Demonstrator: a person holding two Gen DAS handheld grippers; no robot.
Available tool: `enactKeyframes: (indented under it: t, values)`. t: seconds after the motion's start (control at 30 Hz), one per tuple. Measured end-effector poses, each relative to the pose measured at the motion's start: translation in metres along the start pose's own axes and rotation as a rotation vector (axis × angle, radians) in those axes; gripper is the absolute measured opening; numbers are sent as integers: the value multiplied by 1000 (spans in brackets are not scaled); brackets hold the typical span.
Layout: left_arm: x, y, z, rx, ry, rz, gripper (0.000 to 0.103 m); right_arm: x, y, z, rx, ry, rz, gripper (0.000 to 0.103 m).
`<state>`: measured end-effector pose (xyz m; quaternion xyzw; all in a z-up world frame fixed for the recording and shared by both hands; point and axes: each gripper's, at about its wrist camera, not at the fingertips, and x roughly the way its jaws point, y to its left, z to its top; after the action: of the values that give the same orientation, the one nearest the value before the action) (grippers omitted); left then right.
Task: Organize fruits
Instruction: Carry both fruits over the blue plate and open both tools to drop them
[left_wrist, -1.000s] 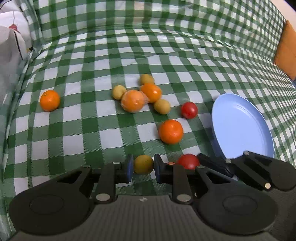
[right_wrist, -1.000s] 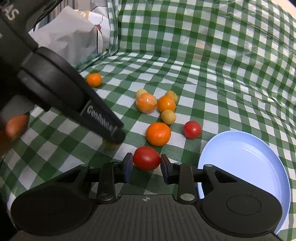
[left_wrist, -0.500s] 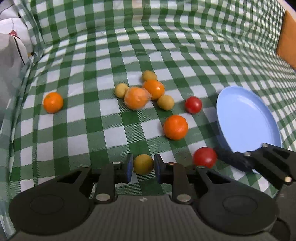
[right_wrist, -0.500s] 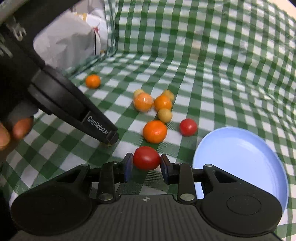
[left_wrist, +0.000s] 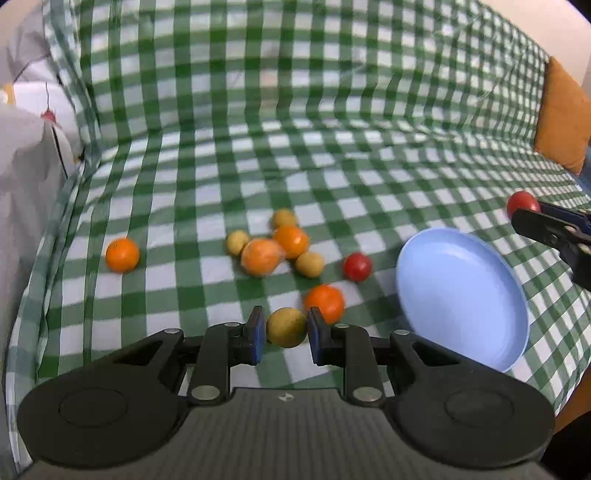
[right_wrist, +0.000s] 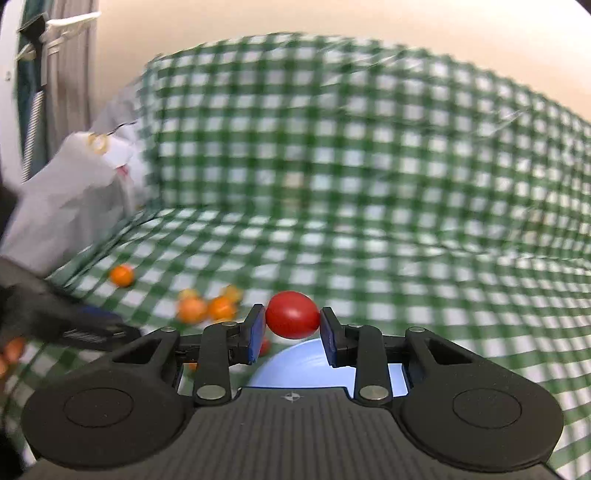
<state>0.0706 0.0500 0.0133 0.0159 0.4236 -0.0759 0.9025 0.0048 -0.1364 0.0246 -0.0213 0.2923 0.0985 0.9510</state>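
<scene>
My left gripper (left_wrist: 284, 329) is shut on a small yellow fruit (left_wrist: 286, 327), held above the green checked cloth. My right gripper (right_wrist: 292, 325) is shut on a red tomato (right_wrist: 292, 314) and holds it lifted over the light blue plate (right_wrist: 306, 363). In the left wrist view the plate (left_wrist: 461, 295) lies at the right, with the right gripper and its tomato (left_wrist: 521, 204) above its far right edge. Several oranges, such as one (left_wrist: 324, 303) just beyond my left fingers, yellow fruits and a second red tomato (left_wrist: 357, 266) lie on the cloth.
A lone orange (left_wrist: 122, 255) lies at the left. White bags (left_wrist: 26, 155) stand at the left edge. An orange cushion (left_wrist: 563, 118) sits at the far right. The cloth rises up a backrest behind the fruits.
My right gripper has lifted the red tomato off the cloth and carried it right, over the plate. My left gripper has risen a little with the yellow fruit.
</scene>
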Motion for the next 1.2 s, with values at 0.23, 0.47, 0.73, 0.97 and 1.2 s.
enactKeyframes:
  t: [0.23, 0.47, 0.73, 0.97, 1.2]
  values:
    - [-2, -42, -1, 77, -60, -11, 26, -1, -38, -14, 107, 50, -161, 33]
    - [10, -84, -3, 134, -98, -84, 26, 4, -60, -18, 161, 86, -211, 33]
    - [21, -124, -13, 263, -116, -118, 26, 5, -59, -18, 123, 121, -238, 33]
    - [20, -128, -14, 278, -132, -139, 26, 13, -78, -13, 120, 139, -233, 33]
    - [20, -133, -15, 289, -137, -147, 26, 14, -78, -8, 114, 142, -225, 33]
